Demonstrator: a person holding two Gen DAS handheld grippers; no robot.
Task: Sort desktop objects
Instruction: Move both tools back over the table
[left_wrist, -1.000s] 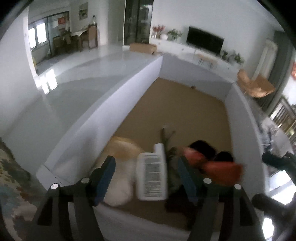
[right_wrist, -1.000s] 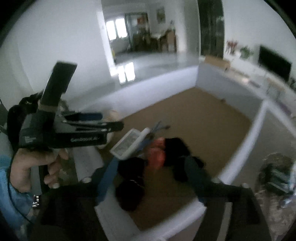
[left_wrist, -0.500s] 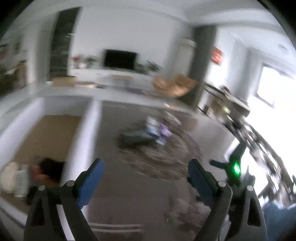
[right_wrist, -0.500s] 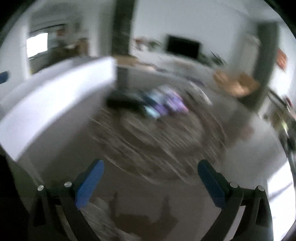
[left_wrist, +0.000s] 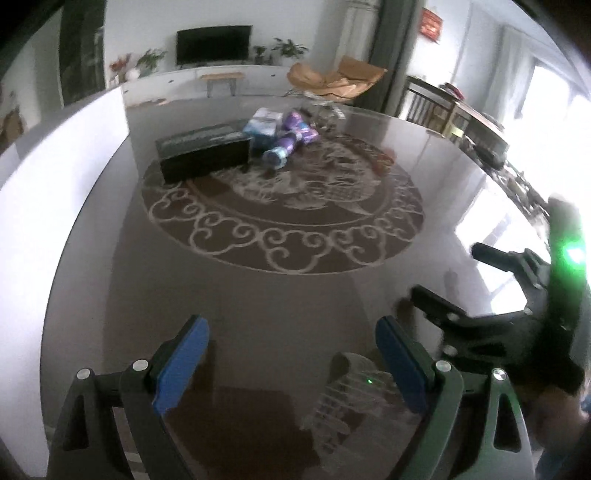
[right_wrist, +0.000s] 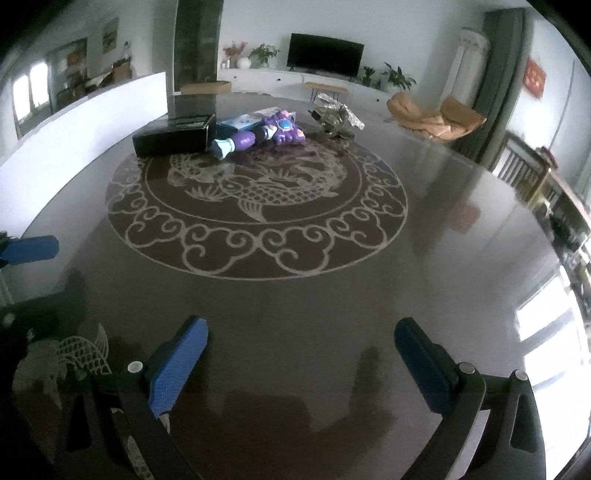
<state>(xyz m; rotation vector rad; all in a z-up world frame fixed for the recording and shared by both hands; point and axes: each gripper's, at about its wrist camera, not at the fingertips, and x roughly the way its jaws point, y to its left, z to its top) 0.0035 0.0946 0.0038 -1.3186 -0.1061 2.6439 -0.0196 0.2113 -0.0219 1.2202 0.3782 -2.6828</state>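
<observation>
1. The table (right_wrist: 461, 258) is round, dark and glossy, with a pale dragon medallion (right_wrist: 255, 206) filling its middle; room reflections run across the bare rim.
2. A white wall (left_wrist: 44, 177) runs beside the table's left edge.
3. At the far edge, a long black box (right_wrist: 171, 138) lies along the medallion's rim.
4. Just right of the box, touching it, is a purple toy (right_wrist: 266, 133), one pale blue end pointing toward the near edge; a light blue packet (right_wrist: 243, 120) sits behind it.
5. Further right along the far edge, apart from the toy, there's a crumpled silvery wrapper (right_wrist: 336, 116).
6. The left gripper (left_wrist: 290, 363) hangs over the near edge, blue pads spread wide, nothing between them.
7. The right gripper (right_wrist: 301, 363) does the same, fingers parted and empty; from the left view it shows at the right edge with a green light on.
</observation>
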